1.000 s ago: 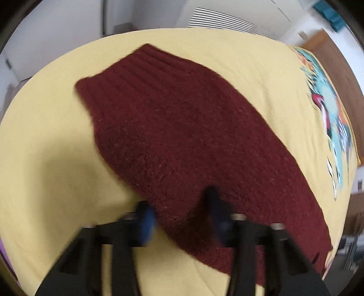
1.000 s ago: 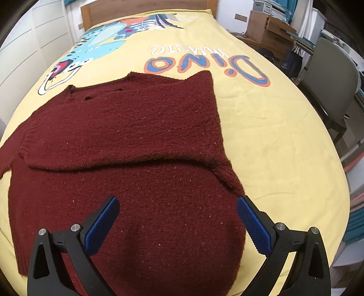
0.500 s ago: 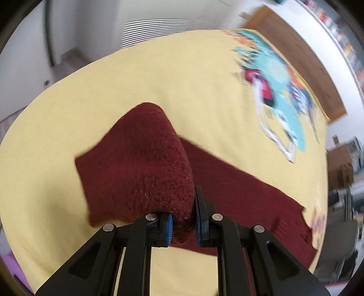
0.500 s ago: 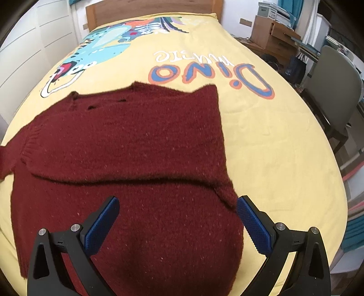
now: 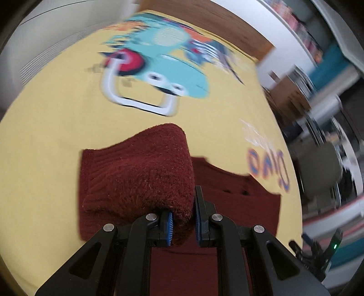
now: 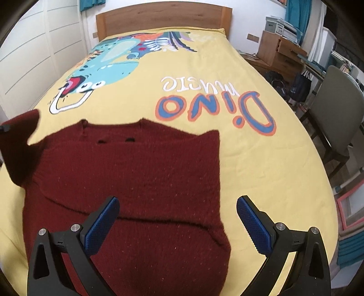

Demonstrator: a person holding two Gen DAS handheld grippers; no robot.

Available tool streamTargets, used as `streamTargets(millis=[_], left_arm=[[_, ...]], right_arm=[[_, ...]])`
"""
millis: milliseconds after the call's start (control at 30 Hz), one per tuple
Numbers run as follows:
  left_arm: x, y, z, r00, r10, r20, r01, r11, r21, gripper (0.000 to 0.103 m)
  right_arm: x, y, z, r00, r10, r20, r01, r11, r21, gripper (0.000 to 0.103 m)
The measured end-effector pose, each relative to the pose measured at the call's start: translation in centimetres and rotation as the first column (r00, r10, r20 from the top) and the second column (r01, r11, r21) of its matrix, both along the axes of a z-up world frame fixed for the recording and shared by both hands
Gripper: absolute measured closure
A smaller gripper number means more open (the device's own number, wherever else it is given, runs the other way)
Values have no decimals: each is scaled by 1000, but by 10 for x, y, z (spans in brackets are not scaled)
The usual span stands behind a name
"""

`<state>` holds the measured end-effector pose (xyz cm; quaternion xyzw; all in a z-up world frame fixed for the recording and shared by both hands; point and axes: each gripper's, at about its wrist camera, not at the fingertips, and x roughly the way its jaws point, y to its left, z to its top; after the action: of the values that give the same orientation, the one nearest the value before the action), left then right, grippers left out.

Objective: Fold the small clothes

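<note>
A dark red knitted sweater point(image 6: 136, 173) lies flat on a yellow bedspread point(image 6: 261, 164), its right sleeve folded across the body. My left gripper point(image 5: 183, 224) is shut on the sweater's left sleeve point(image 5: 141, 177), which hangs lifted above the body with its ribbed cuff to the left. In the right wrist view that raised sleeve point(image 6: 18, 148) shows at the far left edge. My right gripper point(image 6: 177, 224) hovers open above the sweater's lower part, nothing between its blue pads point(image 6: 252, 227).
The bedspread carries a dinosaur print point(image 6: 109, 68) and "Dino" lettering point(image 6: 216, 109). A wooden headboard point(image 6: 163, 20) stands at the far end, a white wardrobe point(image 6: 34, 57) on the left. A grey chair point(image 6: 334, 118) and a wooden desk point(image 6: 277, 52) stand to the right of the bed.
My left gripper closed on the sleeve, lifted it off the bed and swung round toward the sweater's body. My right gripper rose a little and stayed open.
</note>
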<state>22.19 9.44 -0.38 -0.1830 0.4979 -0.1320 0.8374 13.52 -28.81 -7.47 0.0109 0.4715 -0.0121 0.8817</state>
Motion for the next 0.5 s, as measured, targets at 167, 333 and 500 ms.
streamTargets(millis=[167,333,500], left_arm=[[13,-92,-25,991,-131,-14,131,991,25,91],[-5,-156,-68,975,-215,-51,220,964,151,91],[-14,-174,-116,969,-212,-129,235,950,206,91]], right_arm=[[1,-11,9,1000,-11,12,11,1000,13,1],[-4,-21,-1,999,-26,-20,27,999,18,1],[-13,-27,-21,997,-27,-66,29,999,31,1]])
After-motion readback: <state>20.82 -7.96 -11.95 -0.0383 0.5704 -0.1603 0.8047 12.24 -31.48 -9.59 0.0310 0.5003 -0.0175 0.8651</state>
